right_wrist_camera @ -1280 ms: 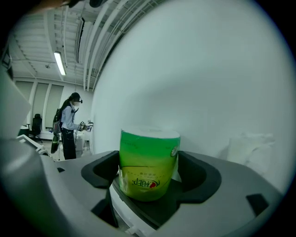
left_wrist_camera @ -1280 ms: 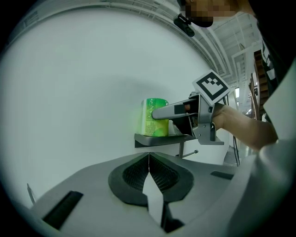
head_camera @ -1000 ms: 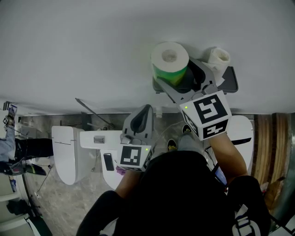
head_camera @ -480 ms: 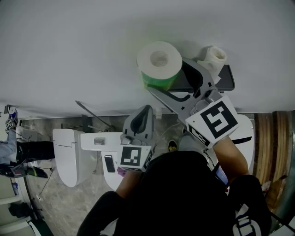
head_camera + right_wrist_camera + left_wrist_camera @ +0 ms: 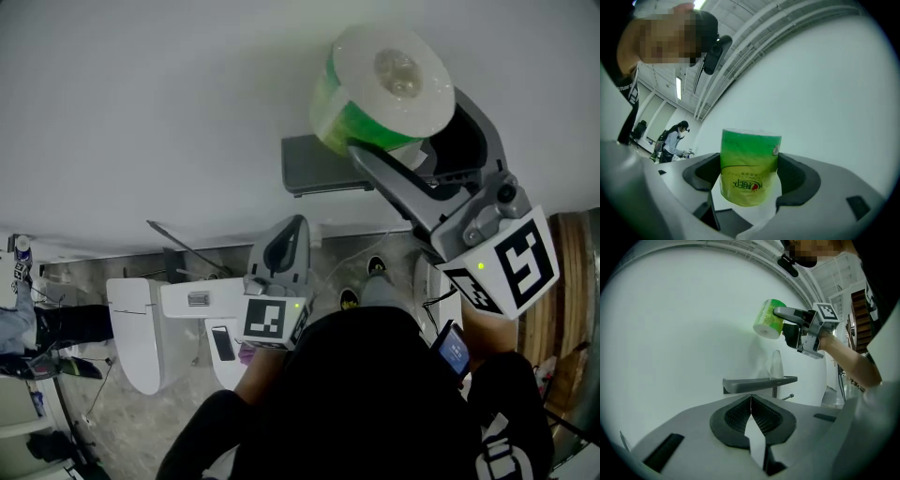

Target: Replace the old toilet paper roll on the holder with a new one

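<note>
Since it likely goes on next, the green-wrapped toilet paper roll (image 5: 392,75) sits pinched in the right gripper (image 5: 751,180), raised above the holder (image 5: 323,169). The left gripper (image 5: 751,416), pressed together and empty, faces that holder.

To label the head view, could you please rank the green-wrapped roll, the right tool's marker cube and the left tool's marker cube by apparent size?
1. The green-wrapped roll, held close to the camera, so enlarged.
2. The right tool's marker cube.
3. The left tool's marker cube, lower down.
</note>
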A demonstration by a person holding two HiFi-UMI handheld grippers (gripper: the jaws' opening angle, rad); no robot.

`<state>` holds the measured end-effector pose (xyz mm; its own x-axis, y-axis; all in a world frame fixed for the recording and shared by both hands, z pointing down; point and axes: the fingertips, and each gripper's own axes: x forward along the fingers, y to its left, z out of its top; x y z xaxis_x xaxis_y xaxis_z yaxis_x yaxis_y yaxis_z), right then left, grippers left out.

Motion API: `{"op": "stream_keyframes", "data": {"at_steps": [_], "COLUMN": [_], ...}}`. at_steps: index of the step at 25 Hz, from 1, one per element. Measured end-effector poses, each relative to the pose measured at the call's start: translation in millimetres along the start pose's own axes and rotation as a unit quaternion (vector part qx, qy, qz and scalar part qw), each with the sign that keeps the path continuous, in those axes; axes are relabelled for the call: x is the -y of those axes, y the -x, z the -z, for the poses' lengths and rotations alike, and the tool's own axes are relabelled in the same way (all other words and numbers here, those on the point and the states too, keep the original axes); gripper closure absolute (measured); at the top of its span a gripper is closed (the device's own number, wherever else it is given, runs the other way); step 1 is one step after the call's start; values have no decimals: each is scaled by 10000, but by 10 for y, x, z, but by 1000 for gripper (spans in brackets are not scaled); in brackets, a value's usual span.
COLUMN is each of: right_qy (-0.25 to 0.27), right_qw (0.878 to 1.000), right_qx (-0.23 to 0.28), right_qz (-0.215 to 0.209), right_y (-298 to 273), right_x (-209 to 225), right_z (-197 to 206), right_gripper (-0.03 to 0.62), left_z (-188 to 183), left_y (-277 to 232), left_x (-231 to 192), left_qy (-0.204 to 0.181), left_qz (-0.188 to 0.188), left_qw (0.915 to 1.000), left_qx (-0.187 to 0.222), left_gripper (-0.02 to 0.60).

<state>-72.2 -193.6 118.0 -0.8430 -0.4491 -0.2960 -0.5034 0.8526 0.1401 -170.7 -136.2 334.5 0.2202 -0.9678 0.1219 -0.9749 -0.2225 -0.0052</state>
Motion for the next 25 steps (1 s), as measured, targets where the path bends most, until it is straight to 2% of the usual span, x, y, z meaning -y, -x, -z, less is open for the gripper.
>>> {"op": "stream_keyframes", "data": {"at_steps": [4,7,9,12,15,19,23,25], "right_qy": [284,321,456,933,1374,2013,2697,3151], "right_qw": [9962,9895,9828,9663,9432,9011,8600,8345], "right_qx": [23,-138,-401,-1041,-1788,-2751,-3490,-3815], "right_qz": [828,1406,1743,2161,2439,2681,2564,2425], "right_y": [477,860,1107,1491,1847,2224,2405,2438], "right_x": [554,944,1149,1344,1442,1513,1500,1480], "right_z": [-186,-93,65,386,777,1280,1678,1841], "right_gripper": [212,212,212,212,212,212,212,212], "left_z": [6,32,52,81,86,127,168,171], "left_y": [-89,-161,-221,-302,-340,-370,-378,-381], "left_x": [132,202,242,325,398,446,457,450], "left_qy": [-9,-17,-27,-49,-58,-54,-59,-54], "left_qz": [215,354,431,573,693,773,789,779], "left_qw": [9998,9993,9990,9983,9975,9968,9966,9967], "left_qx": [-53,-104,-118,-130,-144,-192,-241,-237], "left_gripper": [558,558,558,558,558,558,558,558]}}
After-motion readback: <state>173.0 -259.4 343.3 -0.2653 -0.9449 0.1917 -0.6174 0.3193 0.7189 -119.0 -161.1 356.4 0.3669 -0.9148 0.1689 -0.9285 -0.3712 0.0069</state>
